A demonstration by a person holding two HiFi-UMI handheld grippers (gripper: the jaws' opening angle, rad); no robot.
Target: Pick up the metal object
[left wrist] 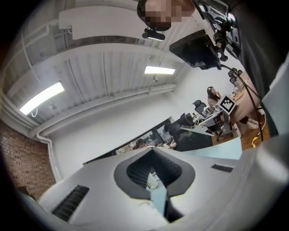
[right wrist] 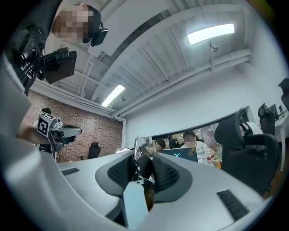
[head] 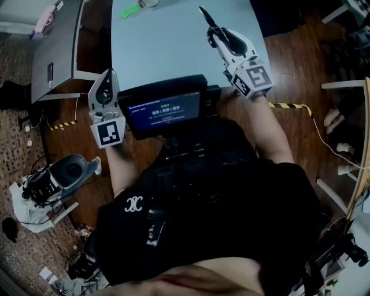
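Note:
My right gripper (head: 213, 32) is raised over the right part of the light-blue table (head: 167, 52). It is shut on the metal object (head: 205, 15), a thin dark piece that sticks out past the fingertips. In the right gripper view the object (right wrist: 139, 144) shows a shiny metal top and a dark lower part, pinched between the ribbed pads of the gripper (right wrist: 143, 158). My left gripper (head: 108, 74) hangs at the table's near left edge, tips together, nothing in it. In the left gripper view the left gripper (left wrist: 151, 150) has its tips meeting, with a strip of table showing behind them.
A dark screen (head: 165, 110) sits at my chest between the two grippers. A green item (head: 130, 10) lies at the table's far edge. A grey desk (head: 55, 46) stands to the left. Cables and gear (head: 58, 176) lie on the floor at left. White chair legs (head: 341, 87) stand at right.

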